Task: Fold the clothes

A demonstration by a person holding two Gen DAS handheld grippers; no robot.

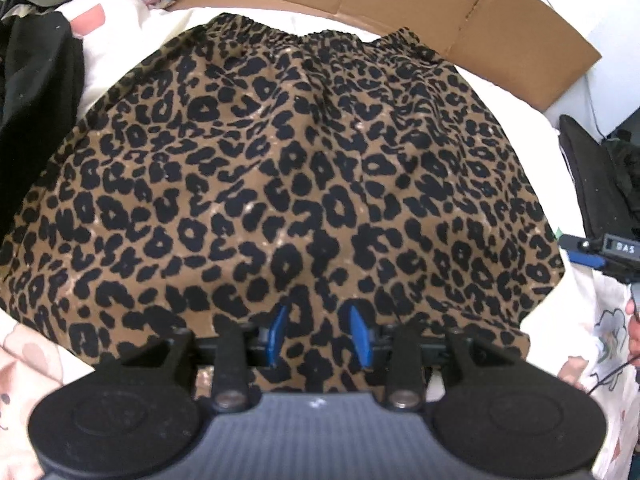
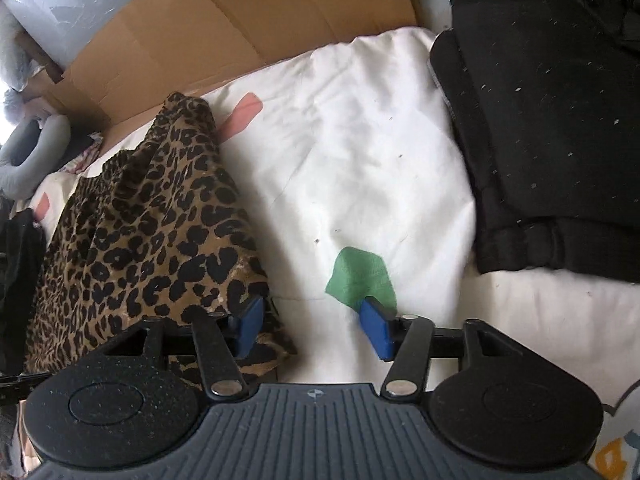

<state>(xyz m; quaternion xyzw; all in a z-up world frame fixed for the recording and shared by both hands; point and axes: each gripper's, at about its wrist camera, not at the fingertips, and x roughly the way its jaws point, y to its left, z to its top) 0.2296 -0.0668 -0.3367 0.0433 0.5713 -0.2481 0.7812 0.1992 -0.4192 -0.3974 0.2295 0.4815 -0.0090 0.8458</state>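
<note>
Two open claws, one leopard skirt [image 1: 280, 168].

A bed [image 2: 360, 152] covered in a white printed sheet is carrying everything. Lying directly on it are a leopard-print skirt [image 1: 288, 184], spread flat, folded black clothes [image 2: 552, 140] well apart from it, and flattened cardboard [image 1: 400, 4] along the far edge.

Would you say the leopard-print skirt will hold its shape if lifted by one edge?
Probably not: the leopard-print skirt looks thin and drapes in soft ripples below its gathered waistband, so it should hang limp. It seems light, and a push would likely bunch it.
</note>
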